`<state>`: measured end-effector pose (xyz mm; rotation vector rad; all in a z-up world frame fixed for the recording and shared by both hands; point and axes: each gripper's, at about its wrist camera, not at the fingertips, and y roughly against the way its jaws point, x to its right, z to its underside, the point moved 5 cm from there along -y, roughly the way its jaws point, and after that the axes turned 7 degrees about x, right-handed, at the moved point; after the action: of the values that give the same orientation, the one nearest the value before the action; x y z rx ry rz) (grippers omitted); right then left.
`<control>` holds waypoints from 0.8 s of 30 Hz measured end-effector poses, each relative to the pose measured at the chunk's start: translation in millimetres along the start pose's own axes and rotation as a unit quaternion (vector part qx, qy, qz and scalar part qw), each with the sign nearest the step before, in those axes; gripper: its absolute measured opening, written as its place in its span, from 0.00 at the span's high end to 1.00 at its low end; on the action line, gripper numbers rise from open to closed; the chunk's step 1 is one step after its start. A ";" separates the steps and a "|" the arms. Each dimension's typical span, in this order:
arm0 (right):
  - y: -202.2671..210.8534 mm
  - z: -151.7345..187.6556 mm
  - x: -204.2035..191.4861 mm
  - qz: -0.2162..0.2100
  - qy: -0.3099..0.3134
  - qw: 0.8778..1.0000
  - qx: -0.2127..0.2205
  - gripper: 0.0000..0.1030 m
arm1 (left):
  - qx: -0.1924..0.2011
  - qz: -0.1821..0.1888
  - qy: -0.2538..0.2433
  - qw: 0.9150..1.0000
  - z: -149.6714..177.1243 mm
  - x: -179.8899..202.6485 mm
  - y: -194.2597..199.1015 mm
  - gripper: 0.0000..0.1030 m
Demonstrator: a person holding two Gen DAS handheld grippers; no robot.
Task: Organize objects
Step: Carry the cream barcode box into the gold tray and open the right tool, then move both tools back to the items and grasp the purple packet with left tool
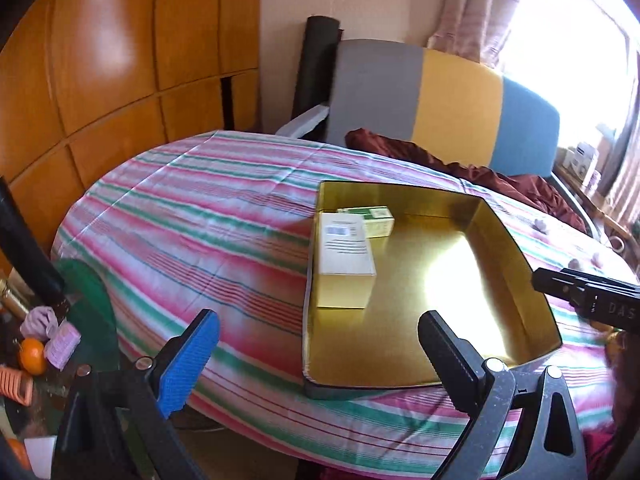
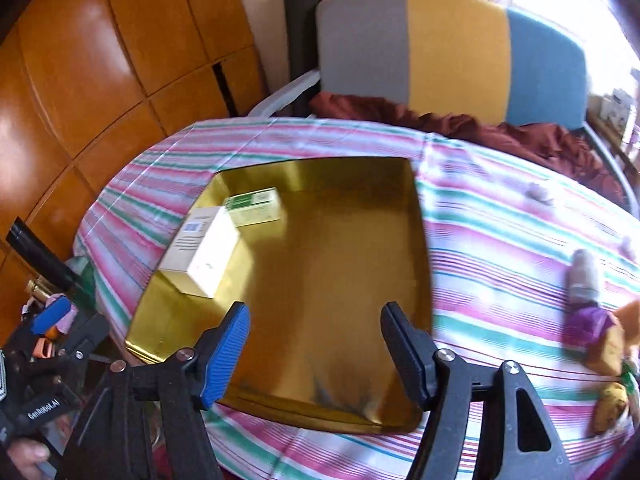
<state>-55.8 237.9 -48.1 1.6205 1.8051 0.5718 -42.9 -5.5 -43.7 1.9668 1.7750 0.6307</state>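
A shallow gold metal tray (image 1: pixel 500 240) (image 2: pixel 320 280) lies on the striped tablecloth. In its far left corner sit a white box (image 1: pixel 346 256) (image 2: pixel 204 248) and a green-and-white box (image 1: pixel 368 220) (image 2: pixel 256 206), touching each other. My left gripper (image 1: pixel 320 344) is open and empty above the tray's near left edge. My right gripper (image 2: pixel 316 344) is open and empty above the tray's near part; its body shows at the right of the left wrist view (image 1: pixel 592 300).
A small bottle (image 2: pixel 584 276), a purple item (image 2: pixel 592 324) and plush-like toys (image 2: pixel 612 368) lie on the cloth at the right. A grey, yellow and blue chair back (image 1: pixel 440 96) and red cloth (image 1: pixel 480 168) stand behind. Clutter (image 1: pixel 36 344) lies left of the table.
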 end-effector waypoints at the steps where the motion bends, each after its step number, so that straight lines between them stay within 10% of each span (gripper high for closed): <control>1: 3.0 0.9 8.1 0.004 -0.006 1.000 0.002 0.32 | -0.001 0.003 -0.004 1.000 -0.4 4.1 0.2 0.03; 14: 67.2 10.3 166.5 0.135 -0.099 0.985 0.036 0.27 | -0.011 0.059 -0.069 0.996 0.9 73.0 -1.9 0.03; 24: 140.2 39.3 301.7 0.189 -0.286 0.934 0.100 0.21 | -0.019 0.124 -0.110 0.986 1.0 131.8 -1.5 0.03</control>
<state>60.0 551.7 -30.0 2.0296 1.1551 0.0468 -32.4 125.8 -38.2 2.1584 1.3915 0.4955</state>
